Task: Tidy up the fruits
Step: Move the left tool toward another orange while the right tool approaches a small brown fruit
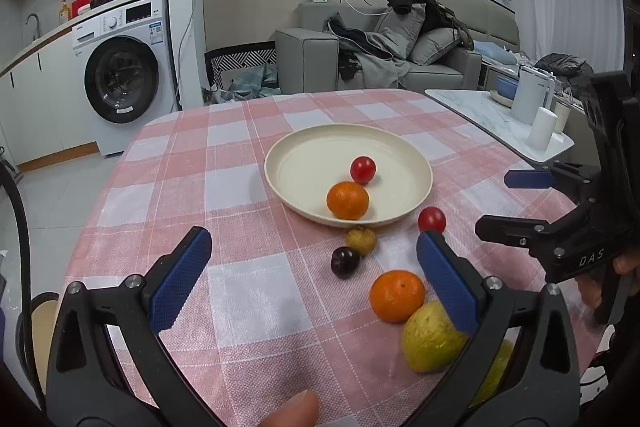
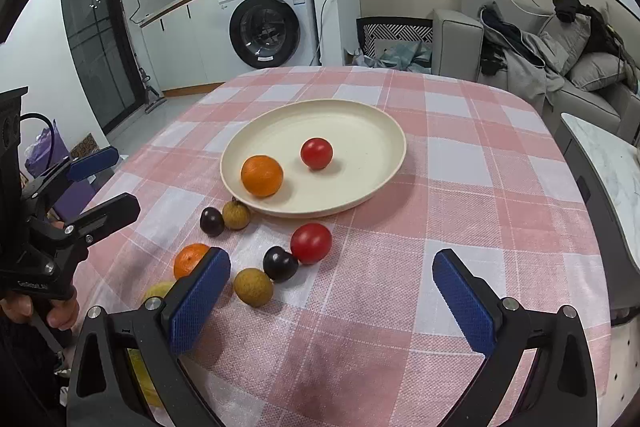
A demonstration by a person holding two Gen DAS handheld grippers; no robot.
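A cream plate (image 1: pixel 280 163) (image 2: pixel 240 147) on the pink checked cloth holds an orange (image 1: pixel 347 200) (image 2: pixel 262 175) and a red tomato (image 1: pixel 363 169) (image 2: pixel 316 153). On the cloth in front of the plate lie a second tomato (image 2: pixel 311 243), two dark plums (image 2: pixel 280 263) (image 2: pixel 211 221), two longans (image 2: pixel 253 287) (image 2: pixel 236 213), a second orange (image 1: pixel 397 295) and a yellow-green fruit (image 1: pixel 430 339). My left gripper (image 1: pixel 313 239) is open and empty, with the loose orange by its right finger. My right gripper (image 2: pixel 331 261) is also open and empty, near the tomato and plum.
The table's rounded far edge drops off behind the plate. A marble side table (image 1: pixel 480 111) with a white kettle (image 1: pixel 530 99) and cups stands to the right. Beyond are a grey sofa (image 1: pixel 360 55) and a washing machine (image 1: pixel 124 67).
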